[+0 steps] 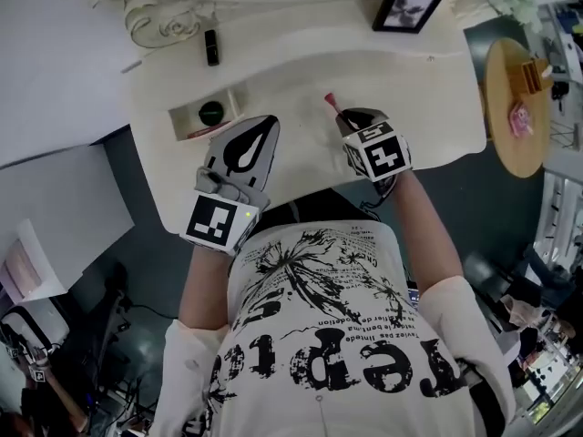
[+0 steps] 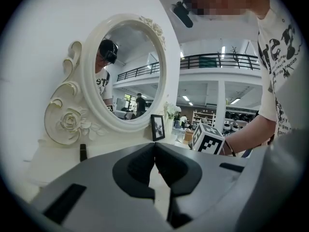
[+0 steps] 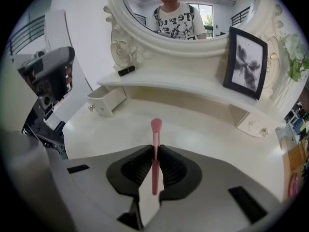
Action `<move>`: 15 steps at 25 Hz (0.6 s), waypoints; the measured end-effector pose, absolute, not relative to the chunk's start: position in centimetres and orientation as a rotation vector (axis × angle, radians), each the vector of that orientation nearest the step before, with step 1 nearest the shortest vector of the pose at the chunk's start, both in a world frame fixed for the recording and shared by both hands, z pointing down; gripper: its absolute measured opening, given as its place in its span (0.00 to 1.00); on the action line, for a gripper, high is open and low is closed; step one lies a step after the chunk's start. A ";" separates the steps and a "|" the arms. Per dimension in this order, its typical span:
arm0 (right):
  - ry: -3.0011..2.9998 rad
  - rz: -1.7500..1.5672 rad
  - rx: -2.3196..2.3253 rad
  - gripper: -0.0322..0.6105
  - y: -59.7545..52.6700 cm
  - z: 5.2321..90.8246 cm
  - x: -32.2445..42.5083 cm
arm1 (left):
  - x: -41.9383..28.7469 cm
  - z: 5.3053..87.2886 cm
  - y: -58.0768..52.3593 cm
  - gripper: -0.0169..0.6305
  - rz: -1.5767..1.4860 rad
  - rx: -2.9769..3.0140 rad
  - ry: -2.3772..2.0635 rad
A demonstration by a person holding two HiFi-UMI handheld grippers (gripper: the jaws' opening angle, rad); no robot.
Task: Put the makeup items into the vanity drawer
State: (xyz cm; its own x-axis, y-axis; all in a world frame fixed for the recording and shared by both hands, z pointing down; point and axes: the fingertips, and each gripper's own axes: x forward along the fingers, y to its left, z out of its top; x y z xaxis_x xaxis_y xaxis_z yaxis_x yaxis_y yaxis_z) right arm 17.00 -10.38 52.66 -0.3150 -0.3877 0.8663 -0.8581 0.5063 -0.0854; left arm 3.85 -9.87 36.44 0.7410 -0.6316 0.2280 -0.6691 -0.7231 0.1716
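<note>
My right tool (image 3: pixel 155 164) is clamped on the slim pink makeup brush (image 3: pixel 156 128) over the middle of the bench (image 3: pixel 203 124). Its long axis points away from me, rounded head outward. The open drawer (image 3: pixel 107 100) lies toward the bench's left edge, nearer my left tool (image 2: pixel 154 168), whose jaws sit together, empty.

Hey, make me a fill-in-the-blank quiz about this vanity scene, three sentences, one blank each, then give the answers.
1. The right gripper is shut on a ____ makeup brush.
2. The left gripper is shut and holds ____.
3. The vanity drawer at the table's left stands ____.
Missing words: pink; nothing; open.
</note>
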 end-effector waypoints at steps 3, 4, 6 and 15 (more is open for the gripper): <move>-1.977 0.677 1.018 0.15 -11.7 50.5 14.2 | 1.6 35.7 -9.4 0.05 0.213 2.693 -1.086; -2.001 0.665 1.005 0.15 -12.0 49.8 13.1 | 0.8 35.5 -9.2 0.05 0.208 2.688 -1.113; -2.054 0.635 0.962 0.15 -12.8 48.6 10.7 | -1.0 35.1 -9.0 0.05 0.198 2.672 -1.179; -2.231 0.474 0.655 0.15 -13.7 45.6 -1.3 | -8.8 33.3 -7.4 0.05 0.103 2.553 -1.462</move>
State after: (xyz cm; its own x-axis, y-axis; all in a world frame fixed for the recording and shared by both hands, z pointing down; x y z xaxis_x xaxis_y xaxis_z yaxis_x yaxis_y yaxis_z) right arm -1.34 -13.69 45.64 -0.5877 -0.3067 0.7487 -0.5849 0.8004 -0.1312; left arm -8.83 -7.44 33.30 0.5092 -0.8461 0.1577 -0.8598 -0.4921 0.1361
